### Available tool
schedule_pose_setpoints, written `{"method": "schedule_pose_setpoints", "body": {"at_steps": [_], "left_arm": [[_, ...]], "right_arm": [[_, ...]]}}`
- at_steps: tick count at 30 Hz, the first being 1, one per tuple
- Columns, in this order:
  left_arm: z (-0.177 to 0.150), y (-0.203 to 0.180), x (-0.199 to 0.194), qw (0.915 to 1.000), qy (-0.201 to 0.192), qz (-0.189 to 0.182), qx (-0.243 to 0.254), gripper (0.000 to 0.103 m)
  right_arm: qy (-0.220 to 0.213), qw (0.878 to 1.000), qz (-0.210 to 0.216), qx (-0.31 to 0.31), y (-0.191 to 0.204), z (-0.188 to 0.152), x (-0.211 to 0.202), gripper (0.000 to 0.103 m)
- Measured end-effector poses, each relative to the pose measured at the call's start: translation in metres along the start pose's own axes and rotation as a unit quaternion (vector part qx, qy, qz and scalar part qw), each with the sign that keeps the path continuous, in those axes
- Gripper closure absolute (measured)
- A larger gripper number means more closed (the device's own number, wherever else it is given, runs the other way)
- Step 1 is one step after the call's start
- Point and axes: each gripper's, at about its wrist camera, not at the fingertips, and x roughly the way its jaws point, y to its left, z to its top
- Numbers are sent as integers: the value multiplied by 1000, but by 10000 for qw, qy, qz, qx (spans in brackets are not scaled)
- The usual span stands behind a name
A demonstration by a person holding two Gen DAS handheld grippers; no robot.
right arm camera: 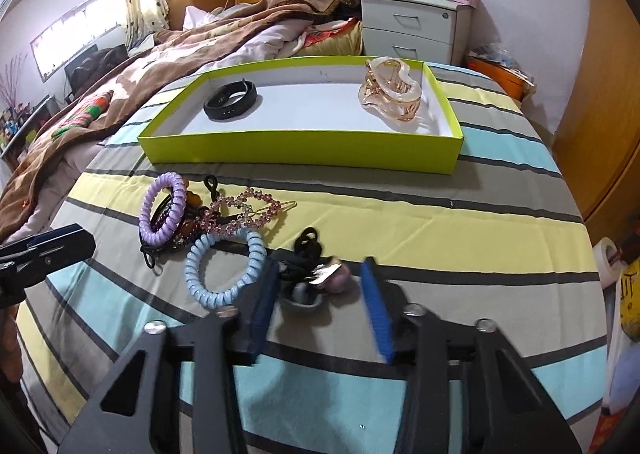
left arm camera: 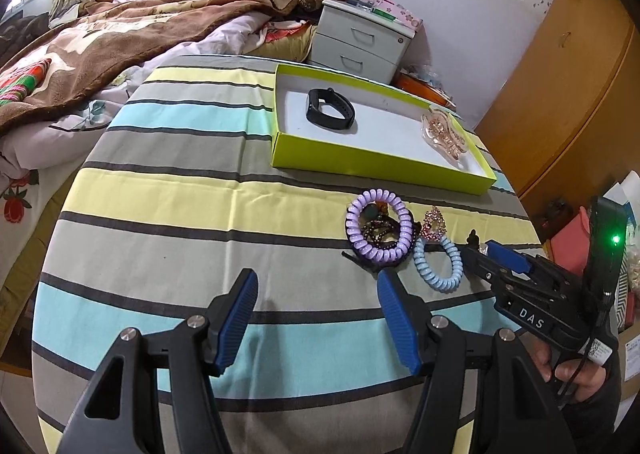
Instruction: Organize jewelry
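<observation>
Your left gripper (left arm camera: 316,318) hangs open over bare striped surface (left arm camera: 180,181), nothing held. At 12 o'clock of your right gripper (right arm camera: 316,294), a small dark hair clip (right arm camera: 308,278) sits between open, untouching pads, probably lined up for the green box (right arm camera: 300,147).

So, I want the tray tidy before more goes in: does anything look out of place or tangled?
The tray is neat: only a black band and an amber claw clip, well apart. The oddity is outside it: the purple coil tie, dark beaded pieces and a pink rhinestone clip lie heaped and overlapping on the striped cloth.
</observation>
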Motion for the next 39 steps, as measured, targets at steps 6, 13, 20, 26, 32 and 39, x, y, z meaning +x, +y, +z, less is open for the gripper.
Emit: {"method": "schedule_pose_setpoints", "body": {"at_steps": [6, 13, 20, 26, 32, 39], "left_arm": [[3, -3, 3, 10000, 8, -8, -8, 39], [9, -4, 11, 10000, 39, -20, -82, 39], [22, -10, 28, 9999, 108, -15, -36, 39], [27, -20, 43, 9995, 156, 216, 164, 41], [29, -27, 49, 9990, 194, 254, 296, 57], [28, -29, 52, 9991, 233, 204, 303, 78]], "right_arm": [[-30, 10000, 28, -11, -2, -2, -2, 68], [-153, 9997, 33, 175, -12, -2, -8, 69], [-231, 9993, 50, 274, -21, -4, -17, 69], [-277, 9989, 110, 360, -25, -4, -20, 69], [-293, 9987, 148, 377, -27, -5, -20, 69], [-305, 9986, 147, 394, -26, -4, -20, 69]]}}
